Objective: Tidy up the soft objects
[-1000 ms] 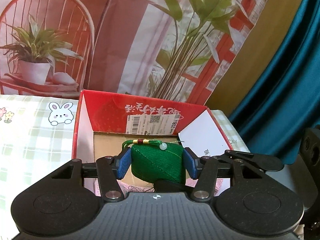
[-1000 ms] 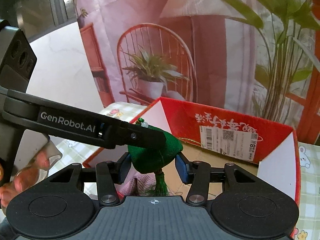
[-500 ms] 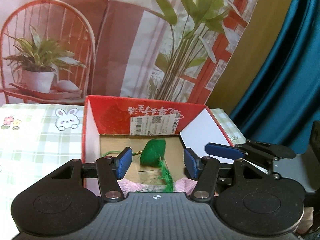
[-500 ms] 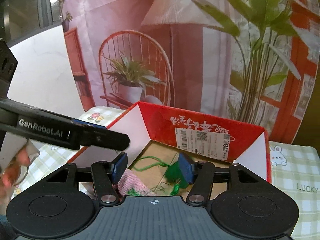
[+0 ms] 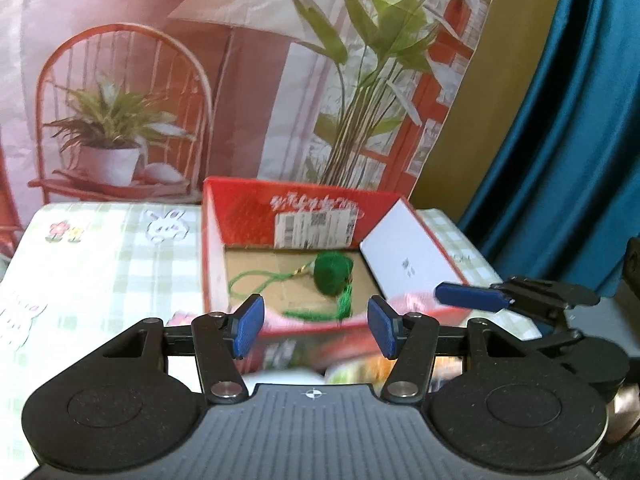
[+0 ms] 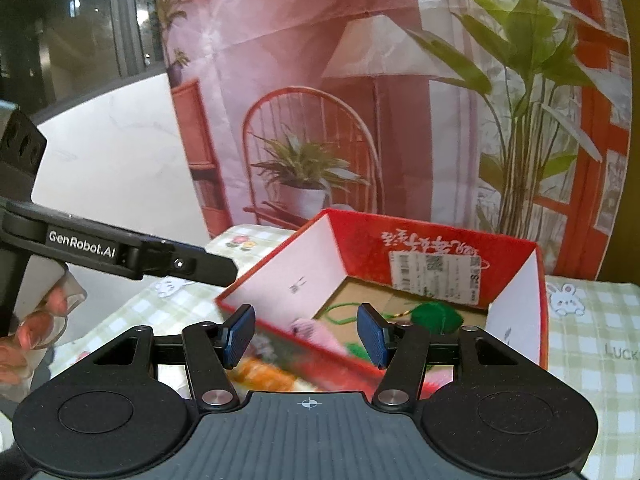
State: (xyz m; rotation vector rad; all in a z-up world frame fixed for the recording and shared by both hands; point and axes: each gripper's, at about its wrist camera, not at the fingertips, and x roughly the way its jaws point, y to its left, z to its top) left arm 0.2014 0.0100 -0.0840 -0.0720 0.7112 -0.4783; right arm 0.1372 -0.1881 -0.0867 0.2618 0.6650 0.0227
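**Two grippers hang open before a red box that holds a green pouch**

A green knitted pouch (image 5: pixel 333 271) with a looped cord and a tassel (image 5: pixel 344 300) lies on the cardboard floor of an open red box (image 5: pixel 248 208), which stands on a green-checked tablecloth (image 5: pixel 100 264) in front of a printed backdrop (image 5: pixel 160 60) of a chair, a lamp and potted plants. The left gripper (image 5: pixel 314 330) is held before the near wall of the box, its two blue pads parted and nothing between them. The right gripper (image 6: pixel 308 332) is likewise about half open and holds nothing.

The left wrist view alone shows a teal curtain (image 5: pixel 568 140) at the right edge, and one blue pad of the other gripper reaching in beside the box's white flap. The right wrist view alone shows a dark window (image 6: pixel 80 20), a pale wall, gloved fingers (image 6: pixel 40 320) at the left edge, a pink soft object (image 6: pixel 316 332) in the box's near corner and a blurred orange thing (image 6: pixel 268 372) just outside the box.

Counted: one box, one green pouch, one pink object, two grippers, one white shipping label (image 6: pixel 434 276) on the box's far wall.
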